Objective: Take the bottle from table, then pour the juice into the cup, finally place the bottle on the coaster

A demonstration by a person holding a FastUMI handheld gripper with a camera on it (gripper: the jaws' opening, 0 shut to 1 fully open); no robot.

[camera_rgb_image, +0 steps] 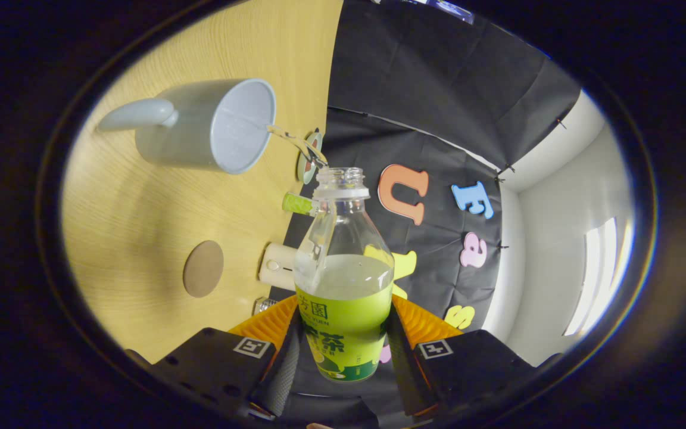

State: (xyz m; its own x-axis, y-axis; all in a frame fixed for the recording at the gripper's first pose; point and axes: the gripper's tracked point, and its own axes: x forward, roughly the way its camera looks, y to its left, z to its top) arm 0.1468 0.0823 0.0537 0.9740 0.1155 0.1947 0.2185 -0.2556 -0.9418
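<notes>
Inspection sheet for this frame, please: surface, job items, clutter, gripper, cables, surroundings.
Surface: light wooden table, bare around the items.
Job's things: bottle uncapped, tipped, a thin stream running from its mouth into the grey cup; round brown coaster unoccupied.
Clutter: white cylinder, green piece, small round object at the table's far edge.
Grippers: gripper shut on bottle.
Cables: nothing seen.
Surroundings: black cloth wall, white room beyond.

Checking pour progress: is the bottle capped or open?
Open: the bottle, clamped between the gripper fingers, shows a bare neck; juice streams toward the cup.

Rolled fisheye on the tongs (343, 345), close behind bottle (343, 280), facing table (140, 238) edge and wall.
</notes>
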